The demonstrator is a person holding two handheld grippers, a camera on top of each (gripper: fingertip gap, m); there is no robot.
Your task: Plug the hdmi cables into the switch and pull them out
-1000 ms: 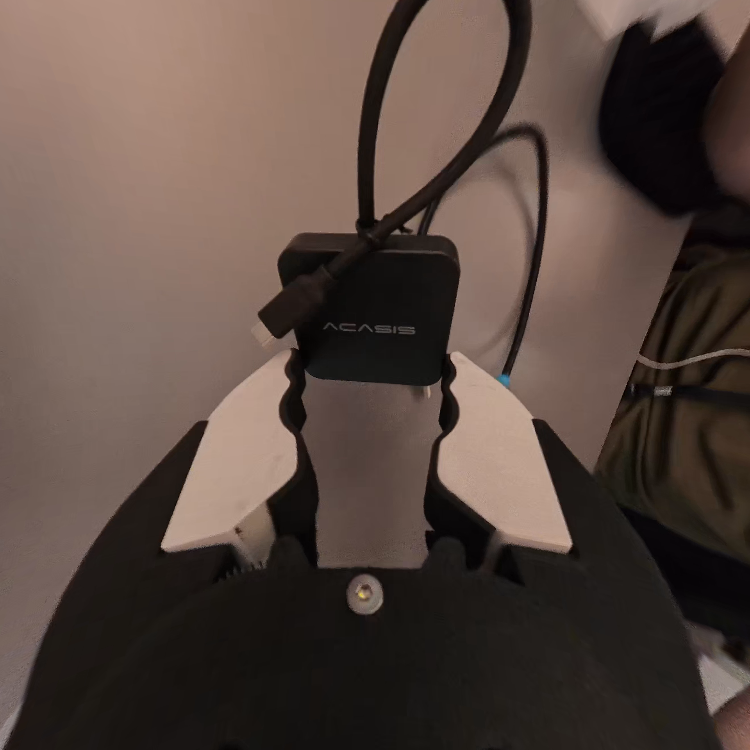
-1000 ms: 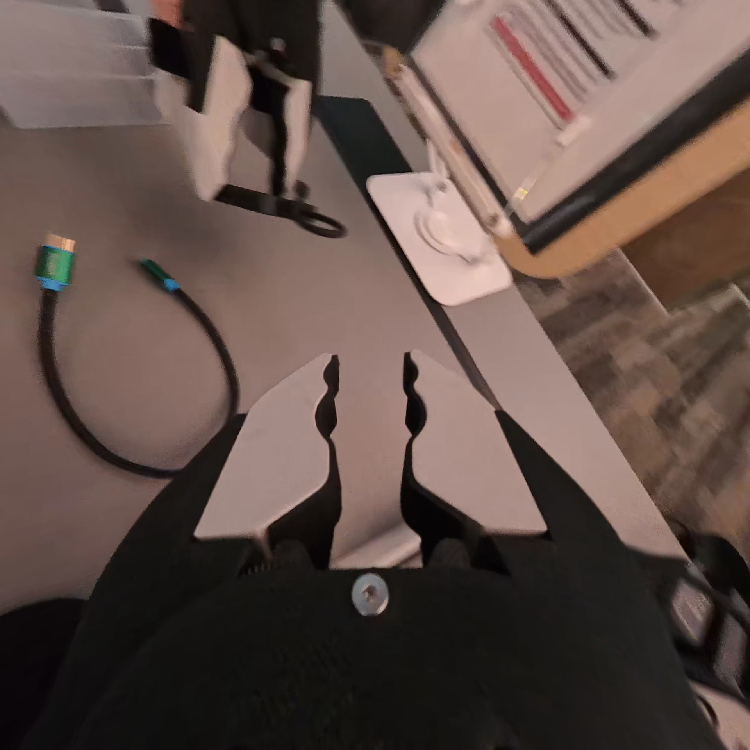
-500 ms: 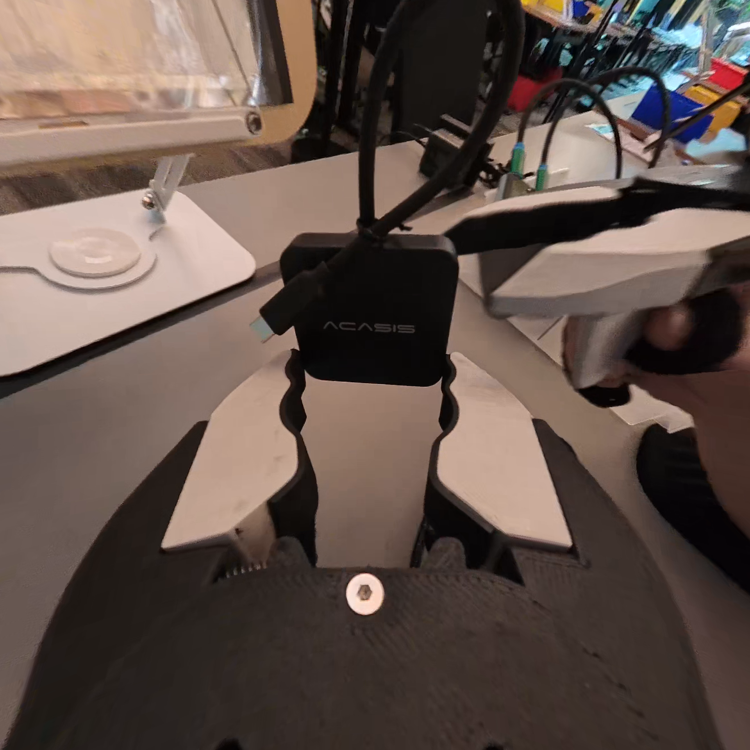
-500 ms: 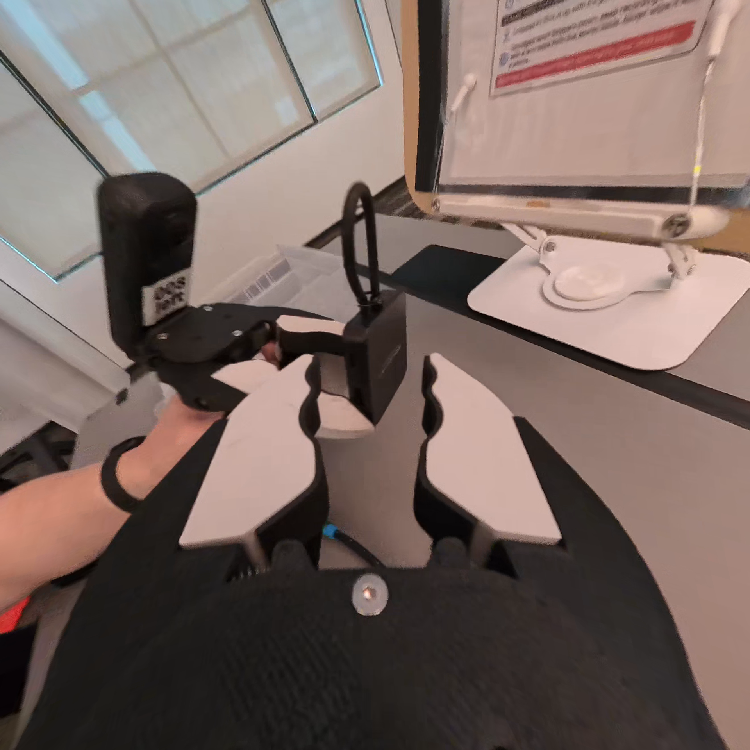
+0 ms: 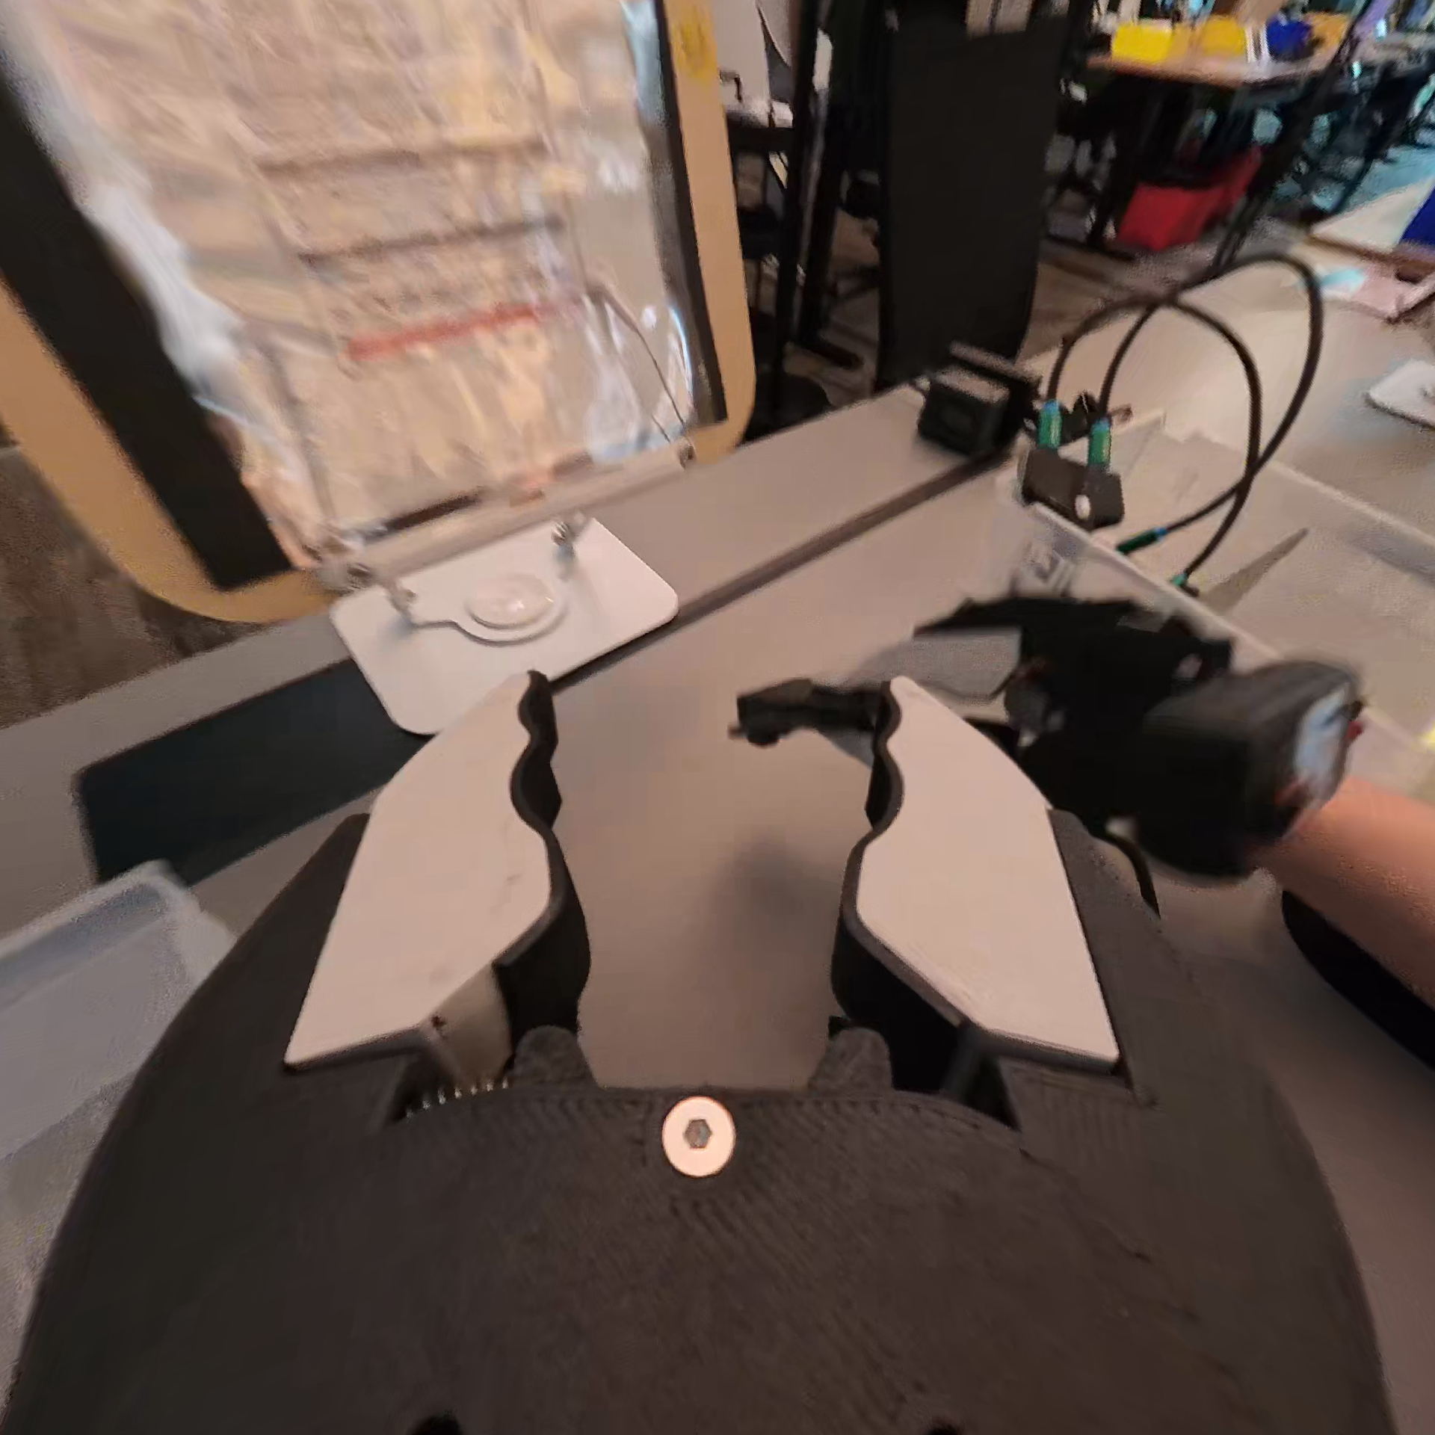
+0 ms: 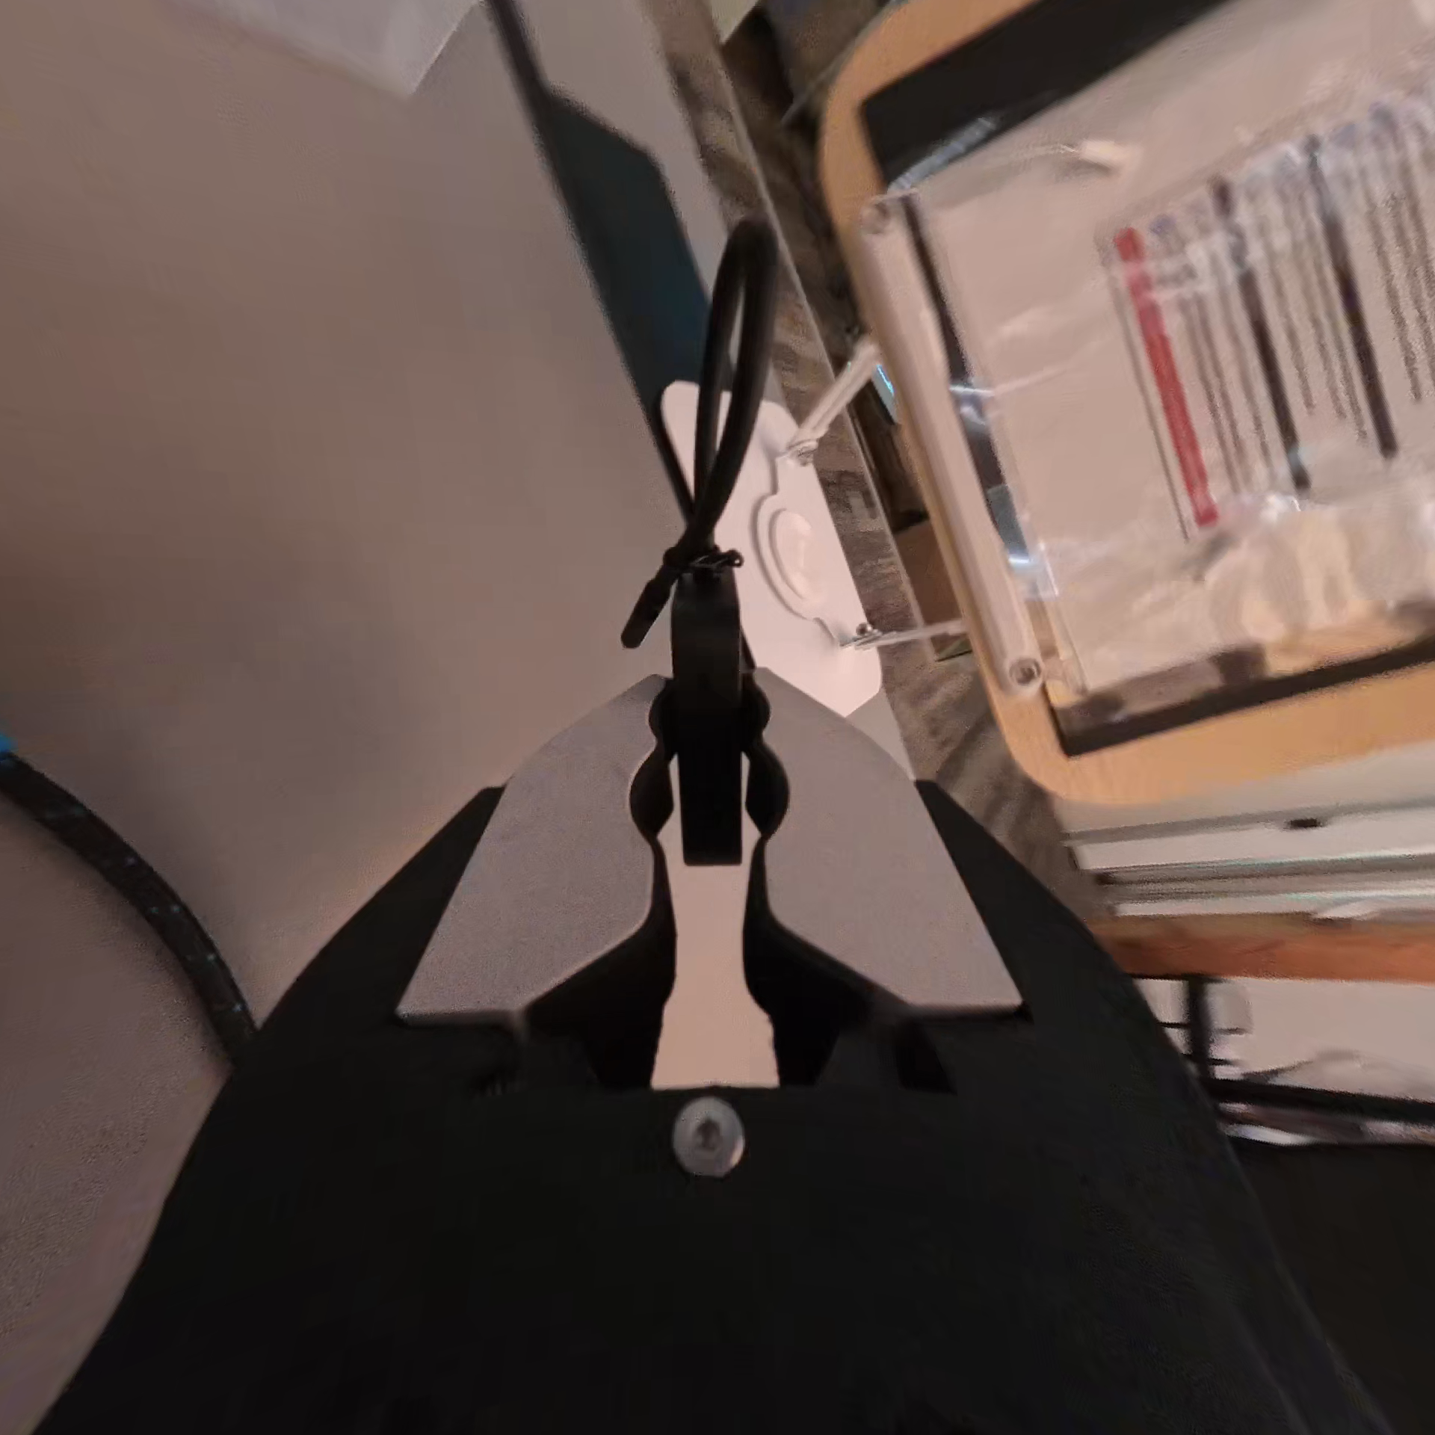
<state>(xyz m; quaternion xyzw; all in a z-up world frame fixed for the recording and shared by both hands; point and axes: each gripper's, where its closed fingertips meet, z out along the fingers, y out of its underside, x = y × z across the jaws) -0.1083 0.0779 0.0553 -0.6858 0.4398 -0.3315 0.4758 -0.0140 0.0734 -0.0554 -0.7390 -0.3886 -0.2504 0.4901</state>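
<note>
My right gripper point(image 6: 707, 683) is shut on the black switch point(image 6: 708, 776), which I see edge-on and upright between the pads. The switch's own short black lead point(image 6: 741, 334) is tied in a loop above it. My left gripper point(image 5: 714, 691) is open and empty above the grey table point(image 5: 699, 854). In the left wrist view the right gripper point(image 5: 932, 683) is at the right, held by a hand, with a dark blurred end of the switch point(image 5: 784, 710) sticking out just past my right finger. A braided black HDMI cable point(image 6: 116, 870) with a blue collar lies at the left.
A clear sign holder on a white base point(image 5: 505, 613) stands at the back of the table. A second black switch point(image 5: 1071, 485) with two green-blue plugs and looped cables sits far right. A clear plastic bin point(image 5: 78, 971) is at the lower left.
The switch has passed from my left gripper to my right. The left jaws opened and drew back; the right jaws closed on the switch and swung it away.
</note>
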